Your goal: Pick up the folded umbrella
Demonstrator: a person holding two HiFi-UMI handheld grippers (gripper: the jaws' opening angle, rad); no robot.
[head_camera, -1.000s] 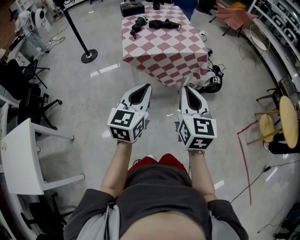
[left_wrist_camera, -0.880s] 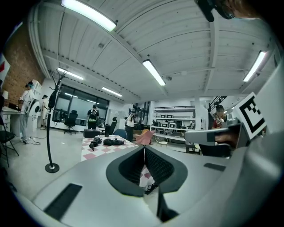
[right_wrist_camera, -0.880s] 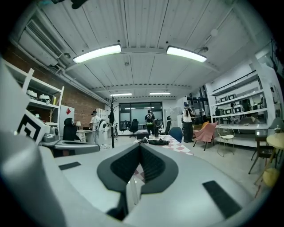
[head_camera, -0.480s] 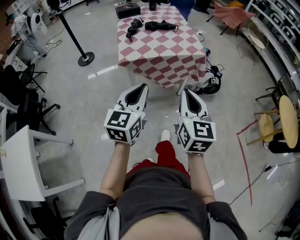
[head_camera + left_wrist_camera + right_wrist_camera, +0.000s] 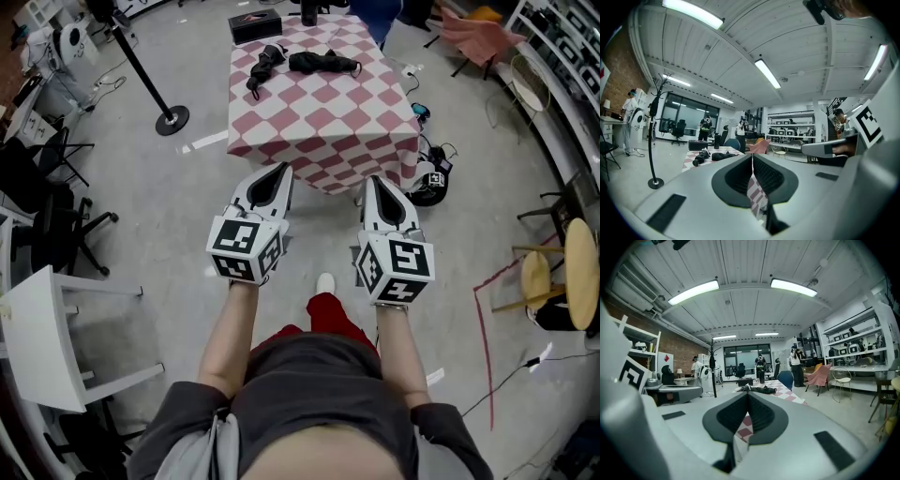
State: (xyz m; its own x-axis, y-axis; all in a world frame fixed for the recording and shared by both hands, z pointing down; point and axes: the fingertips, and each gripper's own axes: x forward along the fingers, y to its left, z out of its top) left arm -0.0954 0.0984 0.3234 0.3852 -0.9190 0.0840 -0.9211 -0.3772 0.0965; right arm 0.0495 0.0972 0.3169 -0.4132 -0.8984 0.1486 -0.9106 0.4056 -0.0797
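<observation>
Pointing at the checkered table [image 5: 323, 131], the left gripper [image 5: 281, 171] and right gripper [image 5: 371, 180] hang side by side short of its near edge, each with jaws pressed together on nothing. The black folded umbrella [image 5: 324, 63] lies near the middle of the table's far edge. A slimmer black bundle [image 5: 260, 67] lies beside it toward the far left corner, where a black box [image 5: 255, 25] sits.

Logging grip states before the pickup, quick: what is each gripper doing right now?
Left gripper: closed, jaws together, holding nothing.
Right gripper: closed, jaws together, holding nothing.
</observation>
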